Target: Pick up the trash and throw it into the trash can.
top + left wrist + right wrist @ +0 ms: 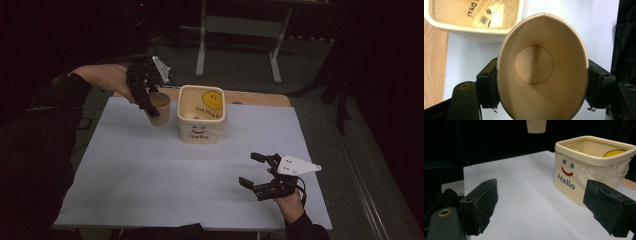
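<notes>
I've got the paper cup [159, 107] clamped in my left gripper [150, 109], its 2 jaws squeezing the rim into an oval, and it hangs off the white sheet [150, 170] just beside the cream "Hello" tub [201, 121], on its left in the high view. From the left gripper view the cup looks empty. My right gripper [252, 171] rests near the front right of the sheet with its jaws spread and nothing between them. I read this as the carry step; next I'd bring the cup over the tub's mouth, keeping it clear of the rim.
</notes>
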`<state>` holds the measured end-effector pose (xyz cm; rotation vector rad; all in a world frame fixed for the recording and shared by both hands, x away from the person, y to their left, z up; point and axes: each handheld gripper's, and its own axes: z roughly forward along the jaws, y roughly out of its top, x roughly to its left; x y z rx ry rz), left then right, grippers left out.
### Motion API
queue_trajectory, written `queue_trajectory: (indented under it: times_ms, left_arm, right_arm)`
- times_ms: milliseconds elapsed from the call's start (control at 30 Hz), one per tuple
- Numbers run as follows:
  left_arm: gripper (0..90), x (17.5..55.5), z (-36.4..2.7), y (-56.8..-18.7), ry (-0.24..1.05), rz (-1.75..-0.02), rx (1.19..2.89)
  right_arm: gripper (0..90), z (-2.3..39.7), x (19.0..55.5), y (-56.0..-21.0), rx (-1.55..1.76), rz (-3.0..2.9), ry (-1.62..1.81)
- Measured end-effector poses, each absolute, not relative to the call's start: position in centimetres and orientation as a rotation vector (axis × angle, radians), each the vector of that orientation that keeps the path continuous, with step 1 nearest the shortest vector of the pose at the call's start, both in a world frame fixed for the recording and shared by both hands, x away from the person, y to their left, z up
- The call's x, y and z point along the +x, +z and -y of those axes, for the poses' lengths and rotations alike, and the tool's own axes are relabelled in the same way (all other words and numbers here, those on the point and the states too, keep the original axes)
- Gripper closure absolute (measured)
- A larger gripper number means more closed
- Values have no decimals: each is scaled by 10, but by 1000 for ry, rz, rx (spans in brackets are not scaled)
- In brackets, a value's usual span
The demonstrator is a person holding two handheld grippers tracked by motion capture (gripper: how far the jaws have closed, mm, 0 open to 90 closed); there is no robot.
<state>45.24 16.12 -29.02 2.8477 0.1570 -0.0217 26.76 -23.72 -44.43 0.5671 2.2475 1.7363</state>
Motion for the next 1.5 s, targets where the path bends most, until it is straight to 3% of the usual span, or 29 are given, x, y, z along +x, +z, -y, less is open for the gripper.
queue_trajectory:
  times_ms: [600,1500]
  left_arm:
    - [297,469,-126,-259,5,-115,2811]
    - [299,498,-99,-251,11,-107,2793]
  right_arm:
    - [121,244,267,-448,589,-2240,1760]
    - [121,248,263,-447,602,-2230,1767]
